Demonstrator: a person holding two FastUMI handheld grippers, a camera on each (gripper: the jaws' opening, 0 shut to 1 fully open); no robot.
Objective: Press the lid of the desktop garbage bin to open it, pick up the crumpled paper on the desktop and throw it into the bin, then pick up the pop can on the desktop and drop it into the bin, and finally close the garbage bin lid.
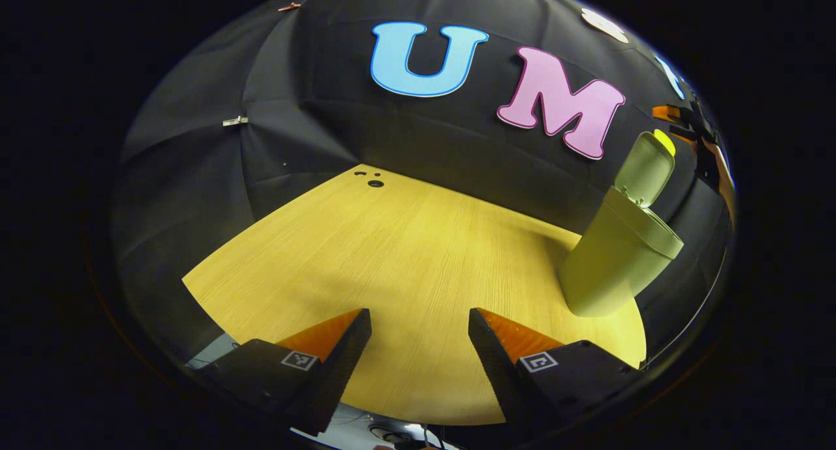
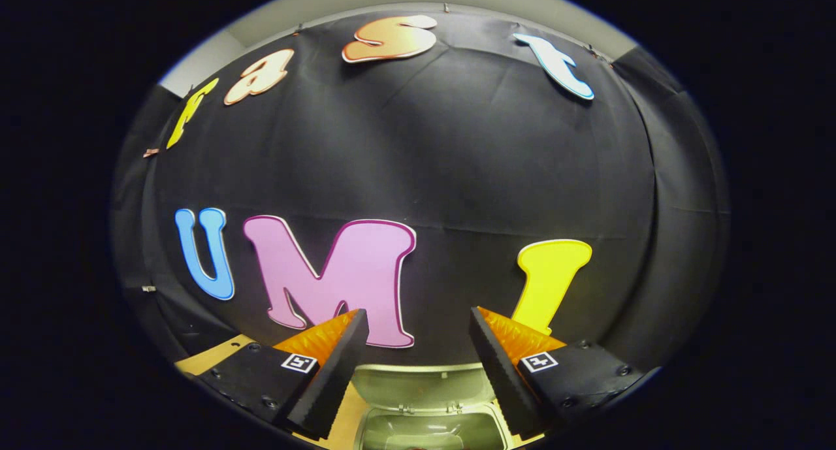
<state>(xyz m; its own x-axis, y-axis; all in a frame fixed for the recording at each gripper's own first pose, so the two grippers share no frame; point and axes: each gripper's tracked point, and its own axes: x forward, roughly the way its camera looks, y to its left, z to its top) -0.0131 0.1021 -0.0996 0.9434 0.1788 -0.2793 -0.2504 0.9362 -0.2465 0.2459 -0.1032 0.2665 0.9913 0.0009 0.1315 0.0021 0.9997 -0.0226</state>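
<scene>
The pale green garbage bin [image 1: 617,254] stands at the right of the wooden table [image 1: 392,254] in the left gripper view, its lid [image 1: 645,169] raised upright. My left gripper [image 1: 419,319] hovers open over bare wood, well left of the bin, nothing between its fingers. In the right gripper view, my right gripper [image 2: 418,322] is open directly above the bin's mouth [image 2: 428,430], with the raised lid [image 2: 418,385] just behind the opening. Nothing sits between those fingers. What lies inside the bin is too dark to tell.
Small dark holes [image 1: 374,179] mark the tabletop near its far edge. The booth's black cloth wall rises close behind the table and the bin. The table's near edge [image 1: 392,414] lies just under my left gripper.
</scene>
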